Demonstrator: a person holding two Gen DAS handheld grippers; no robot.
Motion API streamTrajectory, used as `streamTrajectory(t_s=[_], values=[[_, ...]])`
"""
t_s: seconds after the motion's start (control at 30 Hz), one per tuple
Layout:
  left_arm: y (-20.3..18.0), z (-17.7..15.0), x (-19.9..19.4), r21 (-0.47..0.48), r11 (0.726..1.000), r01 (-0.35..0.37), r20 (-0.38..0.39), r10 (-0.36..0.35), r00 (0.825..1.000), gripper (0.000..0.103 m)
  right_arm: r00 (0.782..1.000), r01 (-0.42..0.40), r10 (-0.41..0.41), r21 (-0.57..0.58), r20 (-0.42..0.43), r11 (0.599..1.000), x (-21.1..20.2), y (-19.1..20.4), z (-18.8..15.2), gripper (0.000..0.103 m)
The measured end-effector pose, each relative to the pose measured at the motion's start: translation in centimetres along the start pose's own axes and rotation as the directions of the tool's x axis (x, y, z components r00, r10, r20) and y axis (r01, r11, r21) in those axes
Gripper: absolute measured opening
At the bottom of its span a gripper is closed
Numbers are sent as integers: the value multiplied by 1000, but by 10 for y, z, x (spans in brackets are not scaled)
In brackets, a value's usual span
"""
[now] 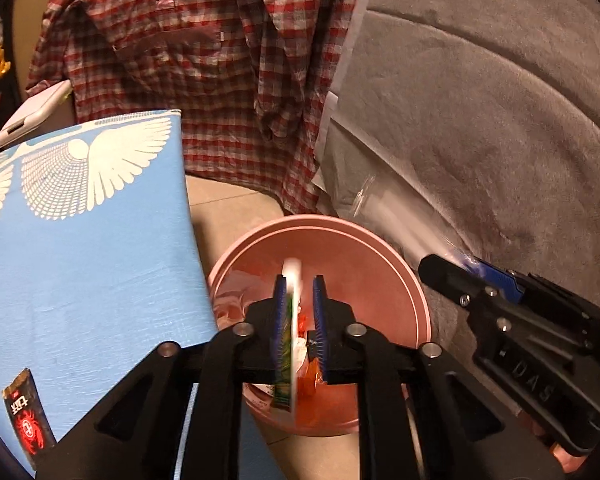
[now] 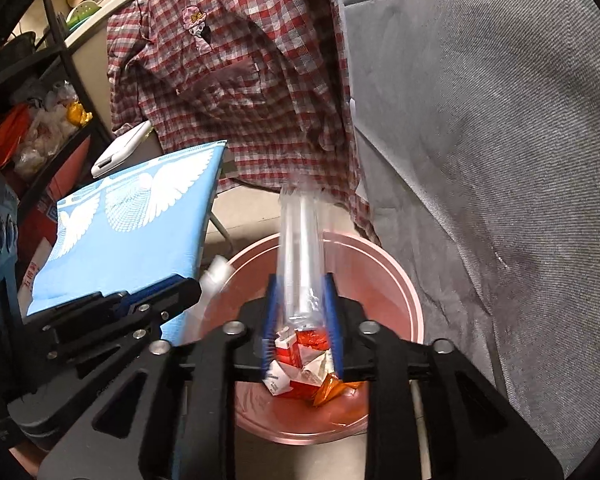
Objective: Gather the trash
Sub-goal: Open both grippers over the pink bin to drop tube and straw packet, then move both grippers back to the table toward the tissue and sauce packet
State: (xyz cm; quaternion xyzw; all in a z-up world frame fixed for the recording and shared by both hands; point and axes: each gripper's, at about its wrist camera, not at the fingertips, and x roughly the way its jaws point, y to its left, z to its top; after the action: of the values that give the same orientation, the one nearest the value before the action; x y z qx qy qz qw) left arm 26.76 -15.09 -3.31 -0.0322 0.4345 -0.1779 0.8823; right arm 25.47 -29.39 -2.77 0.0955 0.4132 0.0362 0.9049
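Observation:
A pink bin (image 1: 384,242) stands on the floor beneath both grippers. My left gripper (image 1: 300,282) hangs over it with its jaws slightly apart. A green and white wrapper (image 1: 289,320), blurred, lies against the left pad and is clear of the right pad. My right gripper (image 2: 300,280) is above the same bin (image 2: 404,280), open, with a blurred clear plastic wrapper (image 2: 300,236) standing loose between its pads. Red, white and orange wrappers (image 2: 296,364) lie in the bin. A black and red sachet (image 1: 26,412) rests on the blue board (image 1: 80,260).
The blue board with white wing prints (image 2: 140,216) sits left of the bin. A red plaid shirt (image 1: 200,60) hangs behind it, beside a grey sofa (image 1: 500,100) on the right. A white device (image 1: 32,116) lies behind the board. Cluttered shelves (image 2: 32,132) stand at the far left.

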Motion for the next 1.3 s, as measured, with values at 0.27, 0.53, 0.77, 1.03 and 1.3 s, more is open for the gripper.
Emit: streamTrajectory(t_s=[0.27,0.53,0.77,1.03,1.3], values=[[6,3,-24,7,1000,25,49,-25,998,14,1000,-7,7,3,14,1000,-4,2,1,36],[29,2,-75,11,1000,-7,113,5,994,14,993,-72,77,-57,90,996,-32,27,-5,36],[73,-3,-143,3,996,-87,179,85,980,14,972,-166,191,-171,138,971,-59,79,-27,36],[146,-33,-219,-58,983,-172,207,180,962,14,945,-265,302,-246,124,932,-77,145,-72,29],[210,-117,-240,-136,959,-248,63,259,964,14,927,-360,374,-234,17,903,-60,195,-83,27]])
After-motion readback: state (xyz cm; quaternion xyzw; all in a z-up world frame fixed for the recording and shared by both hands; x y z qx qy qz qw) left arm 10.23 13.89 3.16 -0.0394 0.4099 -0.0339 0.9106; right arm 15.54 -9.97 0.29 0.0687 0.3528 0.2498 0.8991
